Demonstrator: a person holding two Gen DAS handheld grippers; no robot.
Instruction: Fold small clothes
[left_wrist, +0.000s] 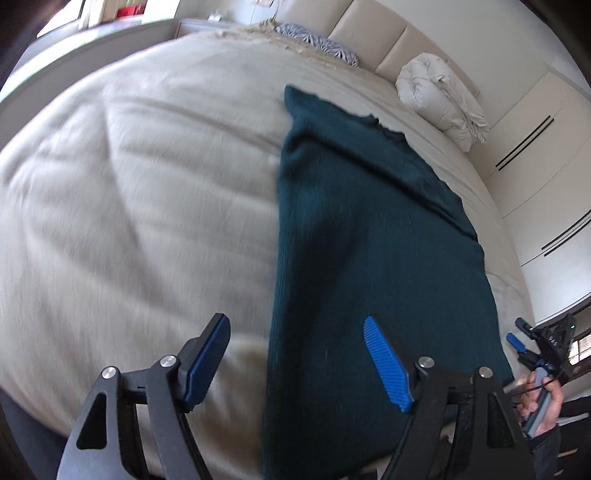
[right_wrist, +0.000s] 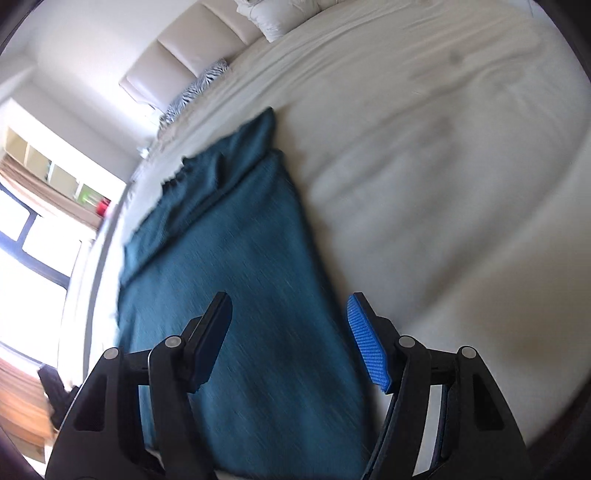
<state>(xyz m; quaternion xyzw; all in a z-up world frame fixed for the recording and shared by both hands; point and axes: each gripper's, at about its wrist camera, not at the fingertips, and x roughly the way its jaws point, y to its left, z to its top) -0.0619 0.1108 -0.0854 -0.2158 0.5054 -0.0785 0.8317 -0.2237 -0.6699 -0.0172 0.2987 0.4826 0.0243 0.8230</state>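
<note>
A dark teal knit garment (left_wrist: 369, 240) lies flat on the beige bed, folded lengthwise into a long strip running from the near edge toward the headboard. It also shows in the right wrist view (right_wrist: 236, 266). My left gripper (left_wrist: 295, 358) is open and empty, hovering above the garment's near left edge. My right gripper (right_wrist: 290, 339) is open and empty, above the garment's near right edge. The right gripper also shows at the far right of the left wrist view (left_wrist: 532, 343), held by a hand.
The beige bedcover (left_wrist: 129, 203) spreads wide to the left of the garment. A white rolled duvet (left_wrist: 443, 99) and a zebra-print pillow (left_wrist: 317, 42) lie by the padded headboard. White wardrobe doors (left_wrist: 535, 155) stand to the right. A window (right_wrist: 29, 258) is at left.
</note>
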